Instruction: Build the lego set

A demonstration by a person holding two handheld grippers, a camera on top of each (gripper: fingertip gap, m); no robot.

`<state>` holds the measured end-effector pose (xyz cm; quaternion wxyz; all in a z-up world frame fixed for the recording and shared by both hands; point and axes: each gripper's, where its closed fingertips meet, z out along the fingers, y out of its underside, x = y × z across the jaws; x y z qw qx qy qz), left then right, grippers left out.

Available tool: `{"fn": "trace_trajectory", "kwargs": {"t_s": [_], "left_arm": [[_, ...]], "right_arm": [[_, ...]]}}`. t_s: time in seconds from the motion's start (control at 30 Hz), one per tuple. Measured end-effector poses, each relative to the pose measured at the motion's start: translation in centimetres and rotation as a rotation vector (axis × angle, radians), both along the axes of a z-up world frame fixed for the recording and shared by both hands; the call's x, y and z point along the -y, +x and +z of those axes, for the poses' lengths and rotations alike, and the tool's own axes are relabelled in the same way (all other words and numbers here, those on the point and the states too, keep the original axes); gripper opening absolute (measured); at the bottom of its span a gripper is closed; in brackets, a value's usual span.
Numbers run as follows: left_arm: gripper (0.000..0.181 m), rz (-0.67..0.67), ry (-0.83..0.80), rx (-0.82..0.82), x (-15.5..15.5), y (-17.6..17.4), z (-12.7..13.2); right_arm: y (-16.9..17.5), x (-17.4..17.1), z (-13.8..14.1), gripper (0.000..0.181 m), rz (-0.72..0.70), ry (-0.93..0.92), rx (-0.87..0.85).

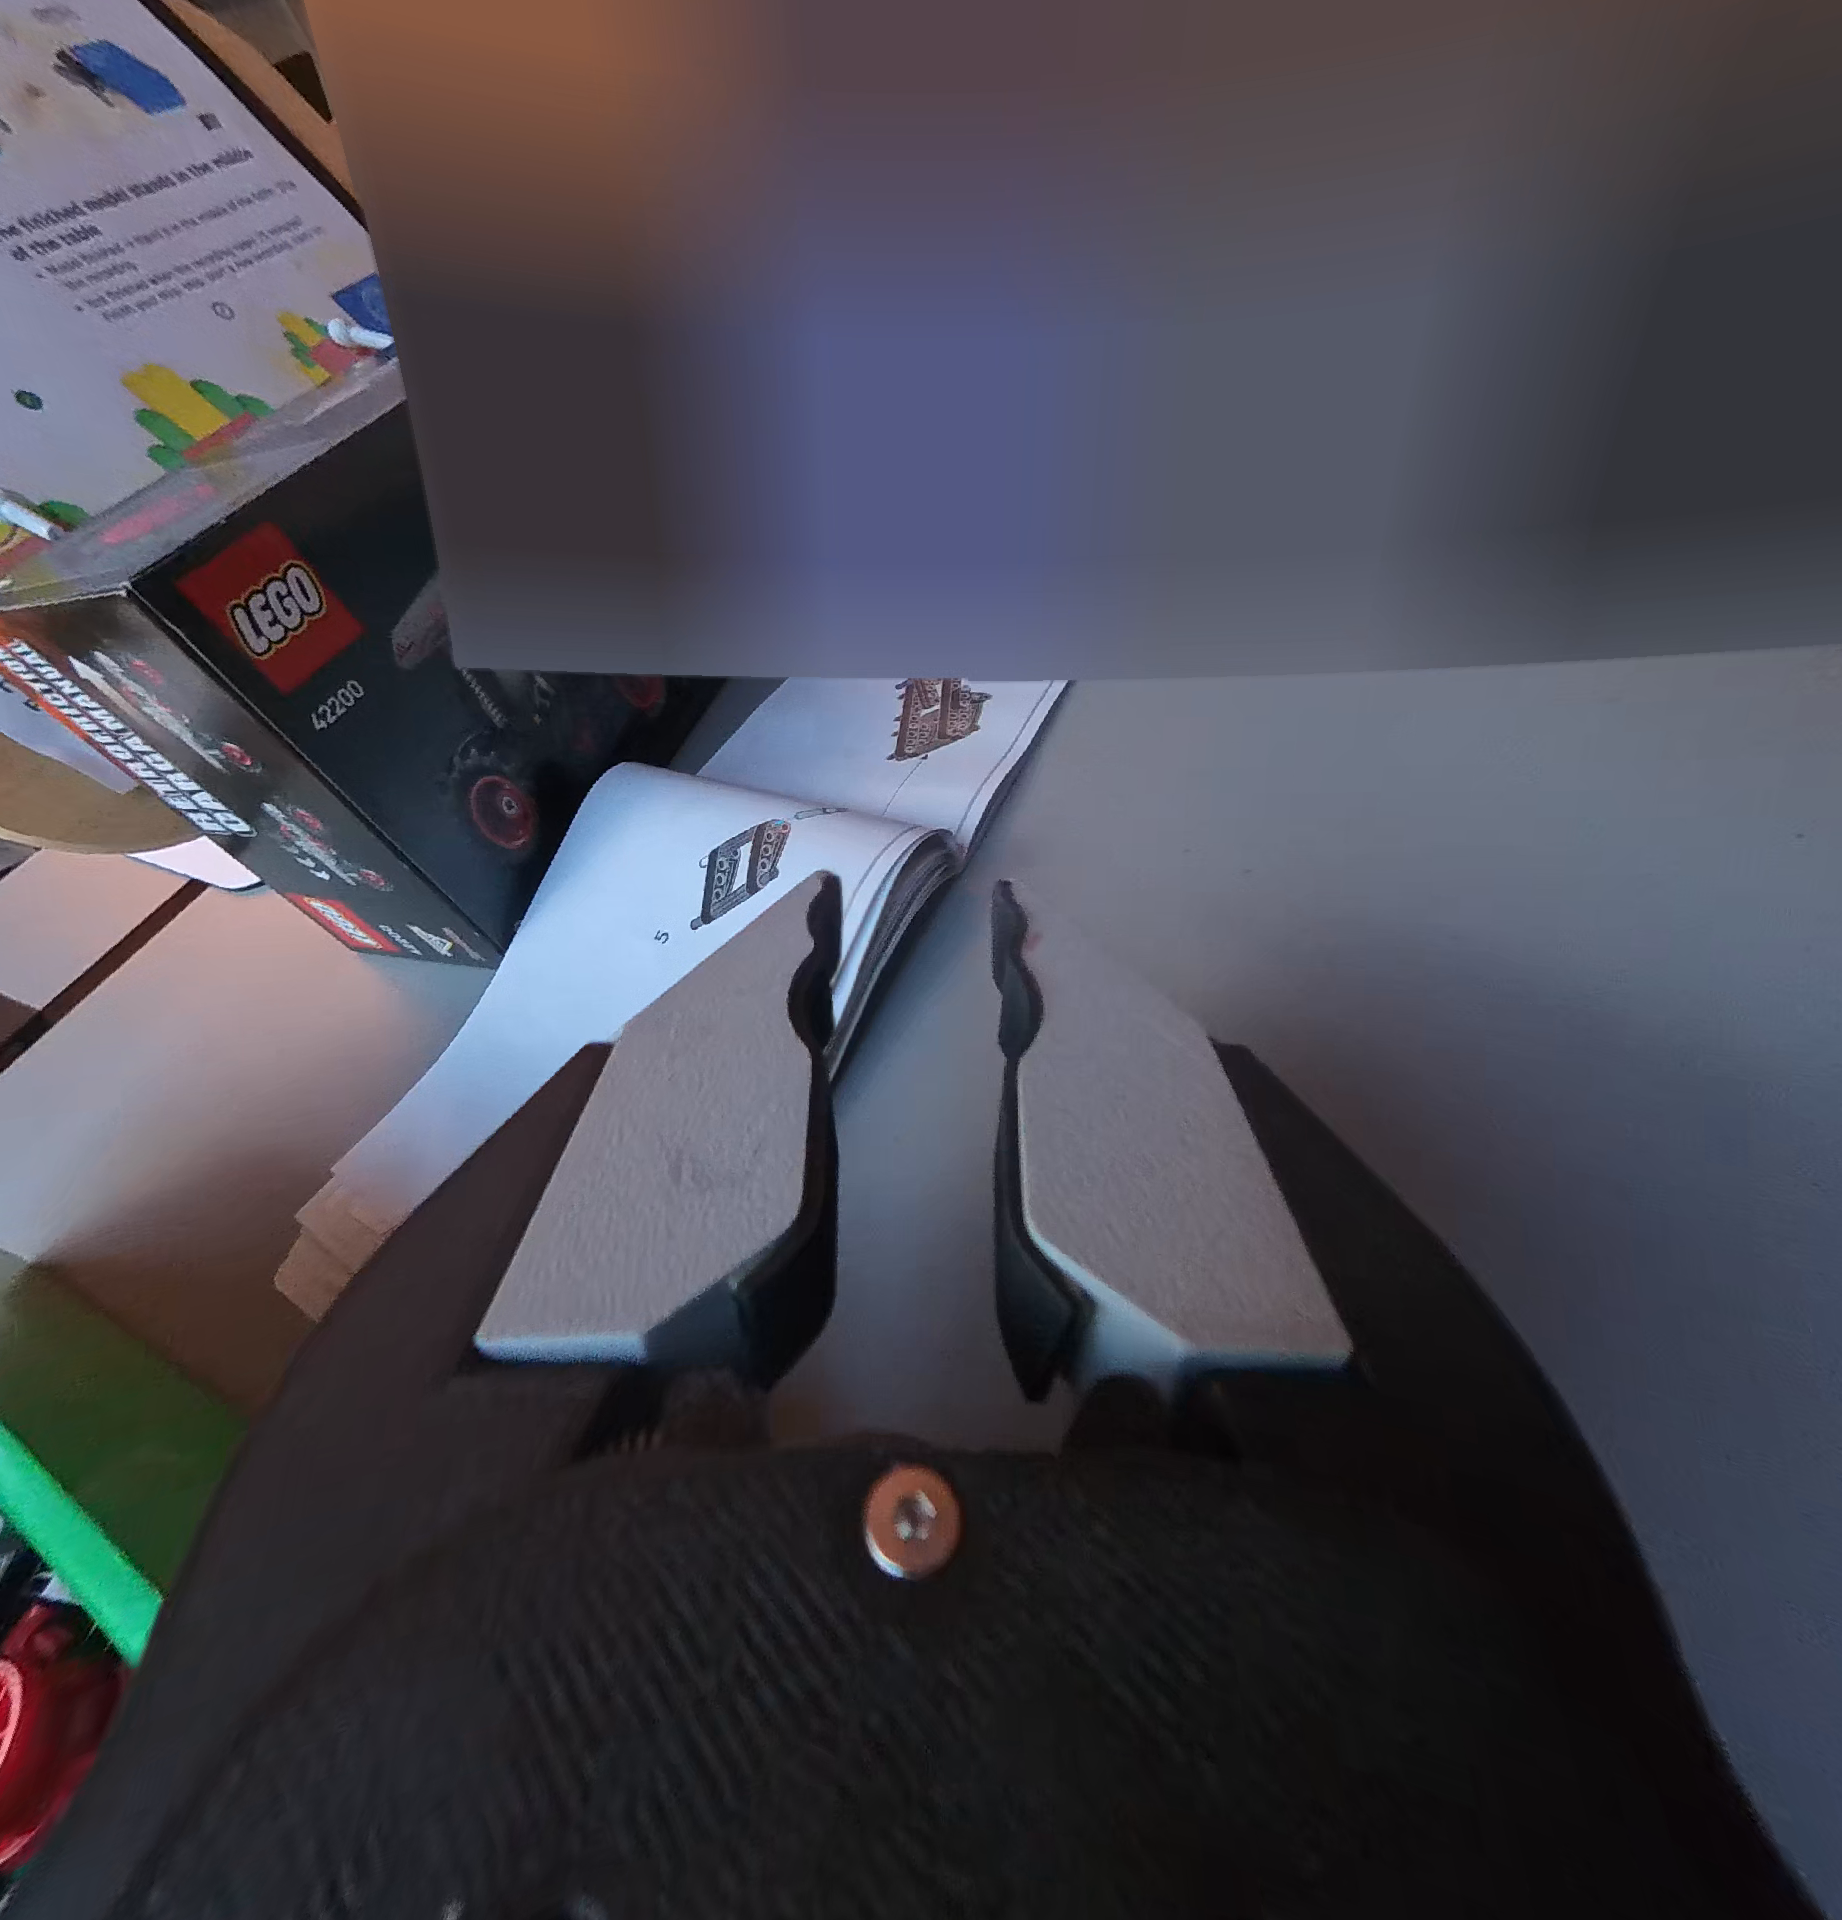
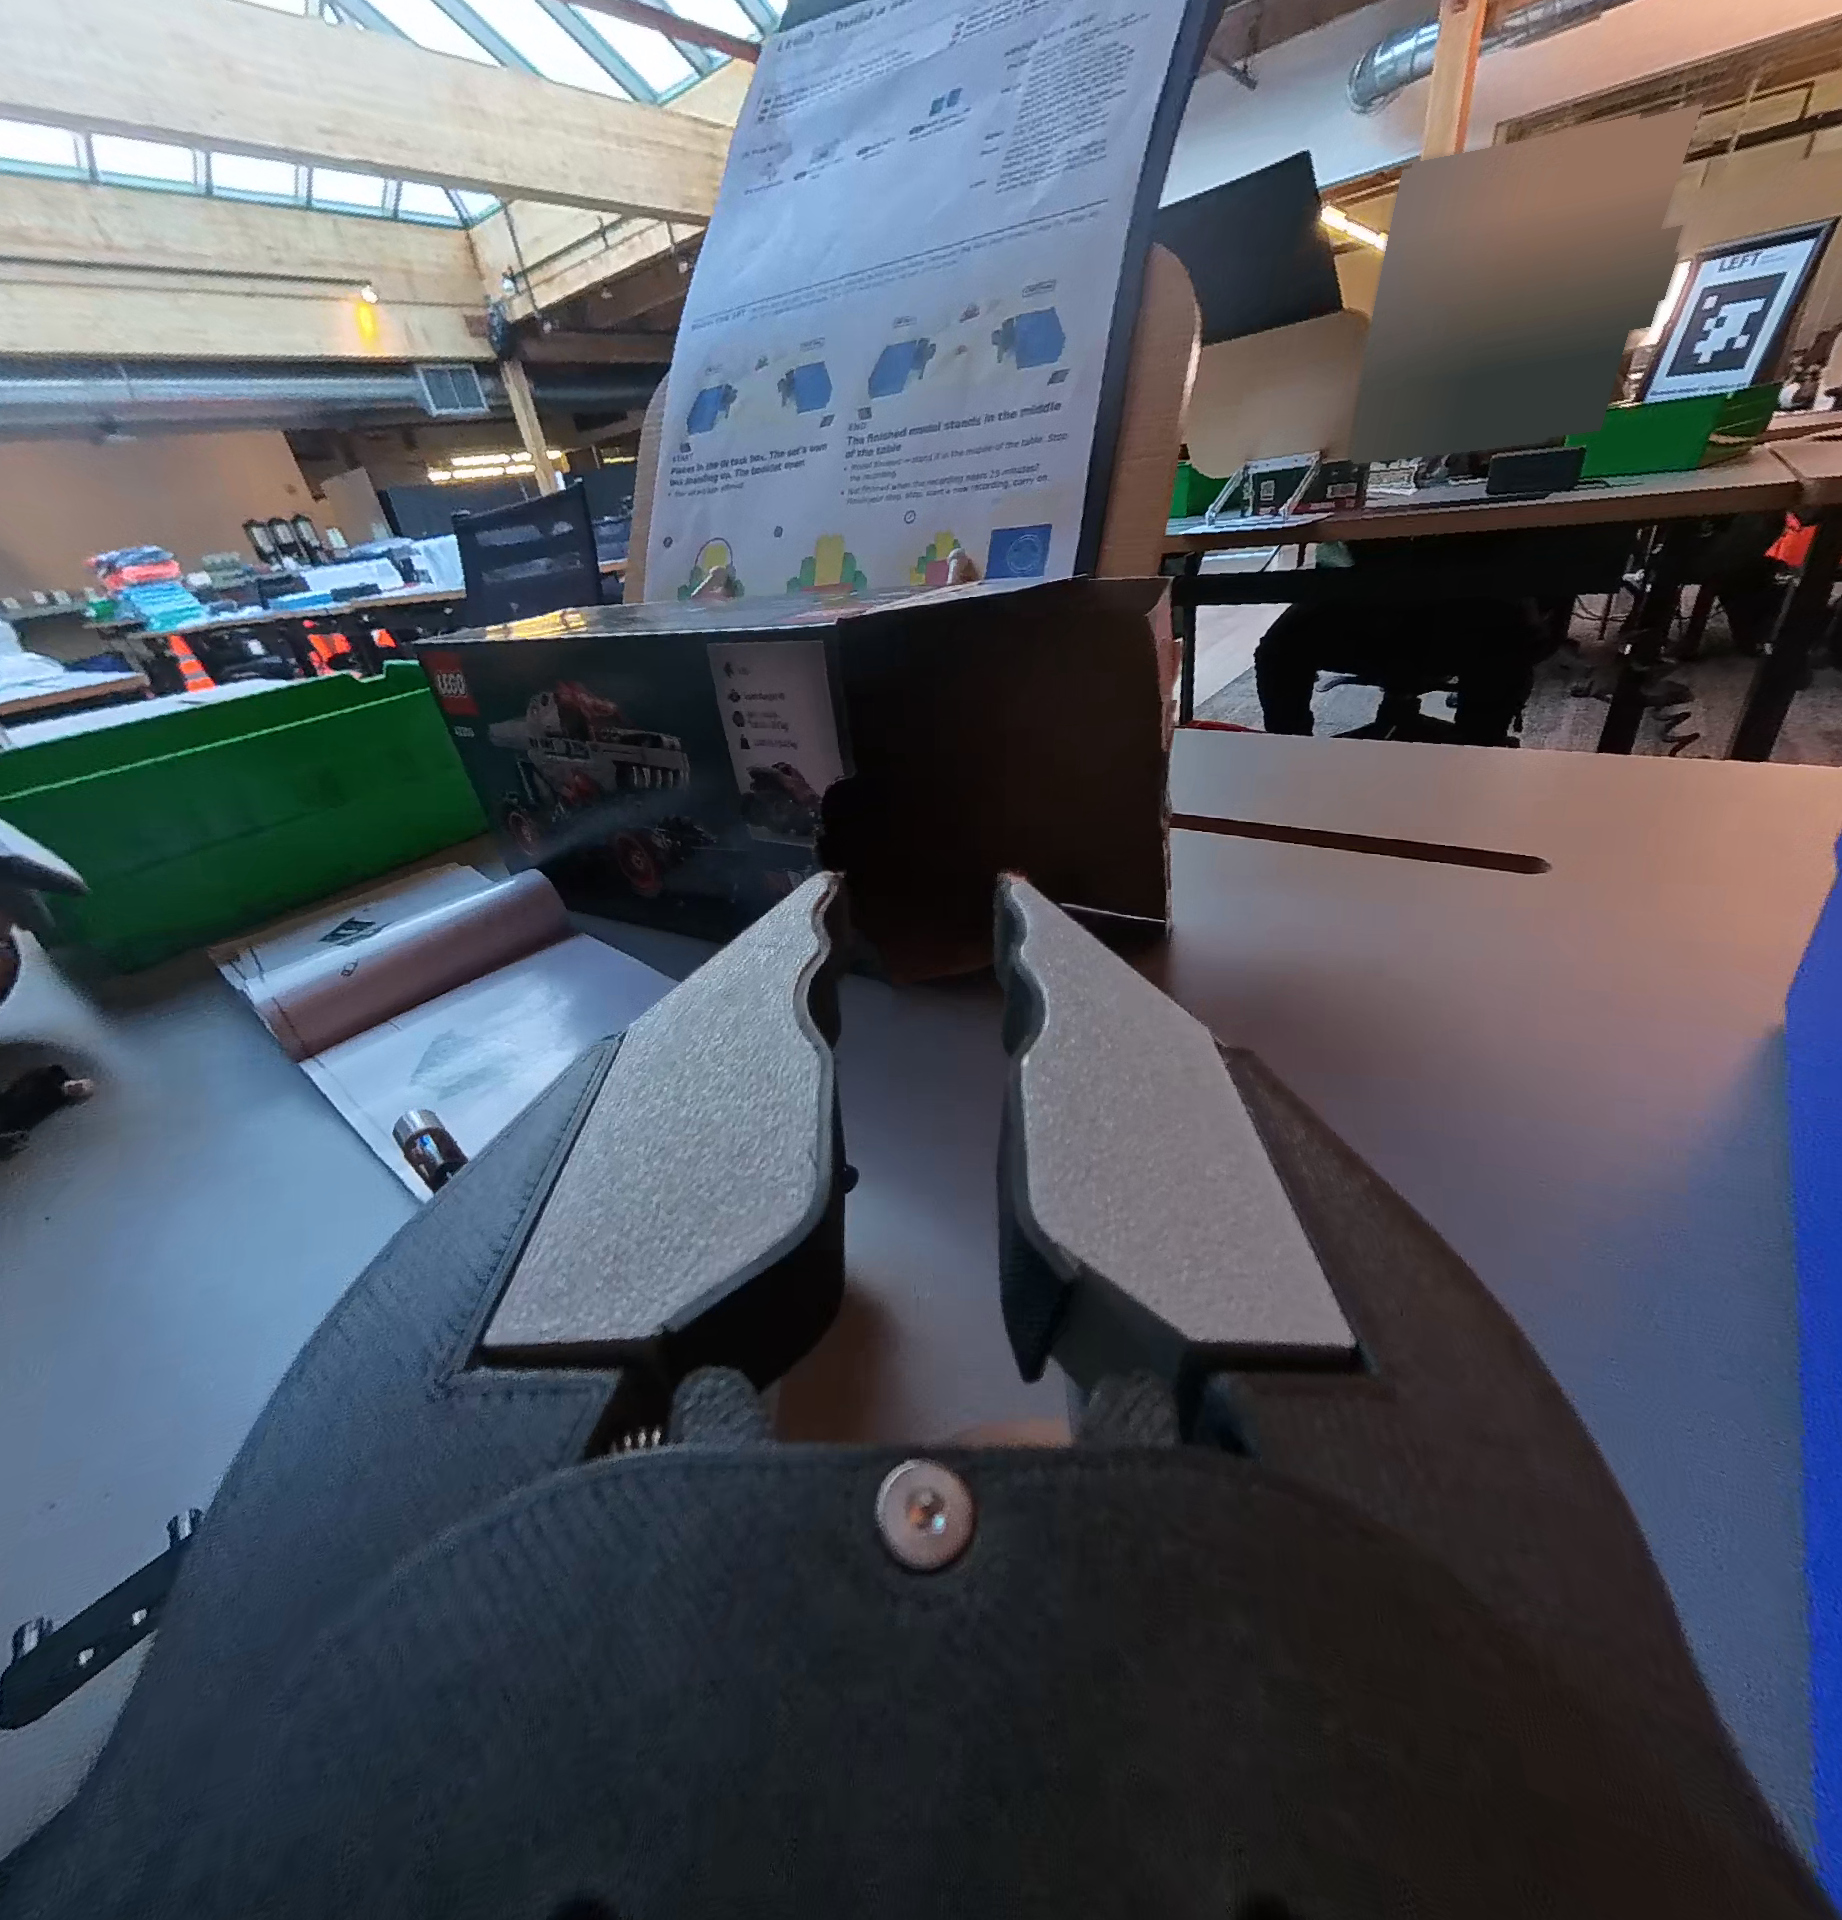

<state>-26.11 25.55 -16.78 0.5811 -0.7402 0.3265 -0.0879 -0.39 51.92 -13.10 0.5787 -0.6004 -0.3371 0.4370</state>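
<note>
Both the left claw (image 1: 912, 894) and right claw (image 2: 917, 894) gape part-open and empty, the open white paper instruction booklet (image 1: 688, 862) lying just ahead-left of the left one, probably for consulting.

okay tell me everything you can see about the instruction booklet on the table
The booklet is a thin white paper manual, lying open on the grey table in front of the set's dark box. Its turned pages curl up into a loose roll near the spine. Small line drawings of build steps show on the open pages. One corner lies under the left gripper, whose jaws stand open above it, not gripping it.
</note>
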Motion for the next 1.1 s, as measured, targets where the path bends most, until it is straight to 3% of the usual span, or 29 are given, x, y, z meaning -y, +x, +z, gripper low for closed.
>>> {"fn": "trace_trajectory", "kwargs": {"t_s": [0.2, 0.33, 0.6, 0.87, 1.1], "left_arm": [[0.025, 0.016, 0.018, -0.037, 0.3, -0.2, 0.2], [0.024, -0.052, -0.032, 0.010, 1.4, 0.9, 0.6], [0.031, -0.092, -0.235, -0.069, 3.1, 0.7, -3.0], [0.038, -0.059, -0.339, -0.072, 5.4, -0.6, -3.5], [0.038, -0.060, -0.407, -0.105, 5.7, -0.3, -5.0]], "right_arm": [[-0.4, 0.5, -0.2, 0.025, 0.040, 0.017, 0.022], [-0.2, 0.4, -0.1, 0.025, 0.034, 0.011, 0.014], [0.4, 0.9, -0.1, 0.026, 0.022, 0.005, 0.008], [-0.2, 1.7, -0.6, 0.026, 0.009, 0.059, 0.090], [0.6, 1.1, 0.2, 0.026, -0.003, 0.027, 0.020]]}}
